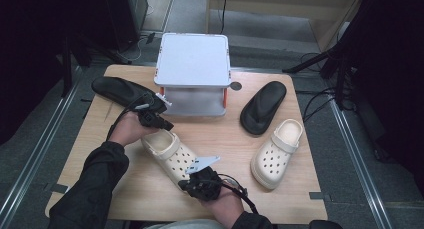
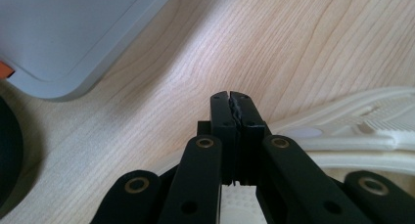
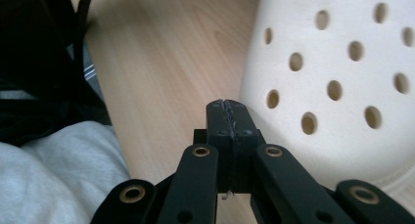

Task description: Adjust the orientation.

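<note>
High view: cream clog lies mid-table between left gripper at heel and right gripper at toe; second cream clog, two black sandals, grey rack around; bare wood near front edge.

Left gripper view: jaws pressed together, empty, above heel rim.

Right gripper view: jaws clenched, empty, beside perforated toe. Likely light, flexible foam; heel strap or rim best hold.

It looks like a recording lab: a wooden desk between floor rails, dark stands and loose cables around.
</note>
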`<state>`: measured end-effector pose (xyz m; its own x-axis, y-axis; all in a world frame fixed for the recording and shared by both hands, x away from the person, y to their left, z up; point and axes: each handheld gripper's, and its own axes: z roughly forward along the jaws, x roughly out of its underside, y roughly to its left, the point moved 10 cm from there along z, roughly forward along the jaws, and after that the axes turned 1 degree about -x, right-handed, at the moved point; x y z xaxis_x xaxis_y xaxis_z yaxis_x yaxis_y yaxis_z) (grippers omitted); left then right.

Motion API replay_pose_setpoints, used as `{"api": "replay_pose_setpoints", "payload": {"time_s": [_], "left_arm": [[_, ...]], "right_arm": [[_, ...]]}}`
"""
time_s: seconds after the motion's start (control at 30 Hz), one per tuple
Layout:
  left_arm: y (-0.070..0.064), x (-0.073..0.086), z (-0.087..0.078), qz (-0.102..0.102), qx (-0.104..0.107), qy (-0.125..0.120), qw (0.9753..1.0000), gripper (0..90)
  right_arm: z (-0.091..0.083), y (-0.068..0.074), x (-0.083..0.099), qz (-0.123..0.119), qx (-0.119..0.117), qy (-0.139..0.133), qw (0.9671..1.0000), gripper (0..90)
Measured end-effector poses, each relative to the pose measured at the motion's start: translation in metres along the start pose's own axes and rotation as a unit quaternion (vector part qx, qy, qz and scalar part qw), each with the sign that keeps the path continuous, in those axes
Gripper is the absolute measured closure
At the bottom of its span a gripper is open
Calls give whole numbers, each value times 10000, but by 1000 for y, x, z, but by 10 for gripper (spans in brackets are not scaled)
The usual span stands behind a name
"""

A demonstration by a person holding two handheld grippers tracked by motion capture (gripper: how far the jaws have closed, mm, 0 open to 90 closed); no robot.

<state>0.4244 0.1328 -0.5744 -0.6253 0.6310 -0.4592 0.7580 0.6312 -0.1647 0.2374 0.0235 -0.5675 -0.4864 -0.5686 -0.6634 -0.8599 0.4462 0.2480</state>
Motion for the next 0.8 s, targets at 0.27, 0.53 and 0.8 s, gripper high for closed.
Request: {"api": "replay_pose_setpoints", "payload": {"time_s": [0.27,0.53,0.8], "left_arm": [[2,6,-6,-67,-41,-44,10000,900],[1,15,-10,-177,-87,-65,9998,900],[0,25,-13,-236,-113,-19,9997,900]], "right_arm": [[-6,-15,-1,96,138,-14,9999,900],[-12,-30,-2,186,295,-25,9994,900],[-19,-50,-7,328,428,-127,9985,900]]}}
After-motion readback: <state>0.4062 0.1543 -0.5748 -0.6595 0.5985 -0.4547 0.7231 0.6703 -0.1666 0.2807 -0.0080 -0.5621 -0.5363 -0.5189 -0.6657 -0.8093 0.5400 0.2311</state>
